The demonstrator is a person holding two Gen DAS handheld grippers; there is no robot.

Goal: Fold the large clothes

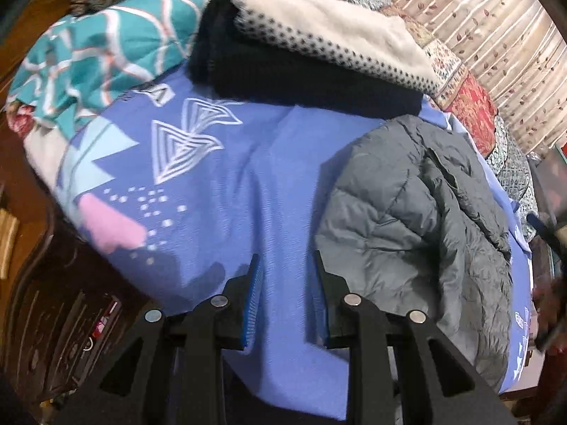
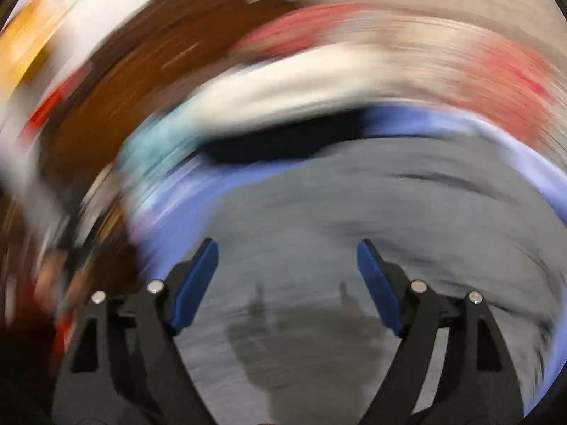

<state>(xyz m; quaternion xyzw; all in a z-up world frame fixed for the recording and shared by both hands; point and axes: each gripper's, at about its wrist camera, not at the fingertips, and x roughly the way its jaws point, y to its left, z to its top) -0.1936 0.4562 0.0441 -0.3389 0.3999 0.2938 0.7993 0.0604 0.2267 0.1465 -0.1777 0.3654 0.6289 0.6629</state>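
Observation:
A grey quilted puffer jacket (image 1: 418,219) lies bunched on a blue patterned bedsheet (image 1: 226,184), to the right of my left gripper (image 1: 287,262). The left gripper is open and empty, hovering over bare sheet just left of the jacket's edge. The right wrist view is heavily motion-blurred. My right gripper (image 2: 287,248) is open wide and empty above the grey jacket (image 2: 354,212), casting a shadow on it.
A stack of folded clothes sits at the back of the bed: a dark navy knit (image 1: 301,74) under a white dotted fleece (image 1: 326,32). A teal patterned cloth (image 1: 99,60) lies at back left. Dark carved wooden furniture (image 1: 53,304) stands left of the bed.

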